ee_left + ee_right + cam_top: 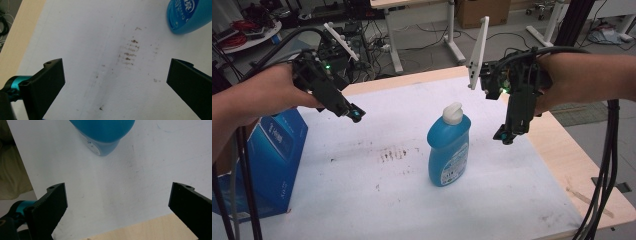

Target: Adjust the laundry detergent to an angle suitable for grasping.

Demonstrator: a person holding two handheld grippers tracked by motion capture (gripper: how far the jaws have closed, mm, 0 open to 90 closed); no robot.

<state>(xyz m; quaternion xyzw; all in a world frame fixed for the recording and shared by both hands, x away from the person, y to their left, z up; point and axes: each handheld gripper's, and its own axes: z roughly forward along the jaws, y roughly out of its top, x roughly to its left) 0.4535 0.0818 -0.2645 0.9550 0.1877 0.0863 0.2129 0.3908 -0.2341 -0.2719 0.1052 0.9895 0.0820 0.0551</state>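
Note:
A blue bottle (448, 146) with a white cap stands upright in the middle of the white table sheet (362, 190). My left gripper (353, 113) hovers above the sheet to the bottle's left, open and empty. My right gripper (509, 134) hangs to the bottle's right, pointing down, also open with nothing in it. The left gripper view has the bottle's base (188, 15) at the top right, well beyond the wide-spread jaws. The bottle's lower part (102, 133) sits at the top of the right gripper view, ahead of the spread jaws.
A blue carton (274, 155) stands at the left edge of the table. Dark smudges (393, 154) mark the sheet left of the bottle. Bare wood (572, 165) runs along the right side. Desks, cables and boxes fill the floor behind the table.

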